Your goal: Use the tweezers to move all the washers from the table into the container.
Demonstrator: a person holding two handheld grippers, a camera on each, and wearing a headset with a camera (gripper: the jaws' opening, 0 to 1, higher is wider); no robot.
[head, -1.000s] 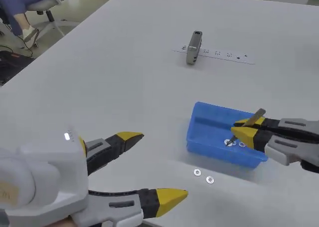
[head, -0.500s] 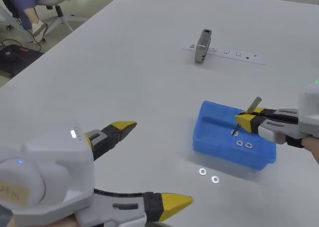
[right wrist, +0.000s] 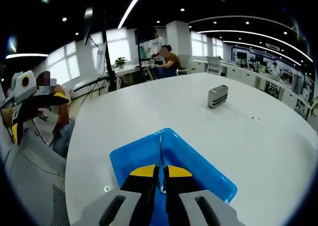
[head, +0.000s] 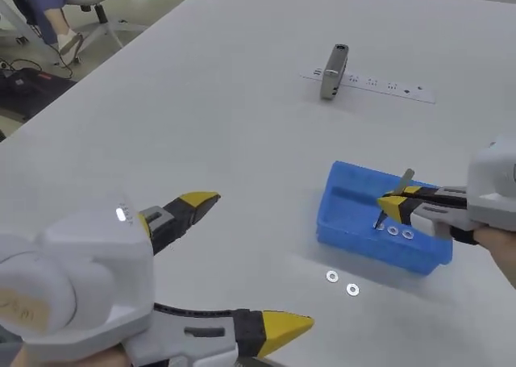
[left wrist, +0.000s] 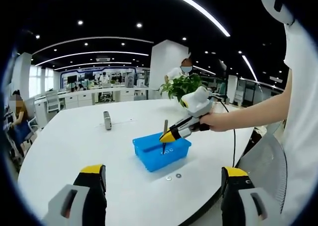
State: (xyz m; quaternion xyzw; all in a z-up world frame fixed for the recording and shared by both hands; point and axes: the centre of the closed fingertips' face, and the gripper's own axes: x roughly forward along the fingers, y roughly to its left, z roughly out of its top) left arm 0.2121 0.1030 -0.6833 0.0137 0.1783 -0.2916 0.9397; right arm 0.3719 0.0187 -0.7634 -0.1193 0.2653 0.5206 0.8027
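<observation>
A blue container (head: 355,222) sits on the white table with two washers (head: 393,231) inside it. Two more washers (head: 332,277) lie on the table just in front of it. My right gripper (head: 390,204) is shut on the tweezers (head: 403,180). Their tips point down into the container, just left of the washers inside. My left gripper (head: 260,261) is open near the front edge, well left of the container. From the left gripper view I see the container (left wrist: 149,154), the right gripper (left wrist: 166,135) and the table washers (left wrist: 169,178). The right gripper view looks down the tweezers (right wrist: 160,146) into the container (right wrist: 198,171).
A grey metal block (head: 334,60) stands on a white strip (head: 387,85) at the far side of the table. Beyond the table's left edge are an office chair and a seated person (head: 48,12). Other people sit at distant desks.
The tweezers' tips have lifted off the washers in the container and now sit a little to their left. The left gripper has stayed put; the head camera shifted.
</observation>
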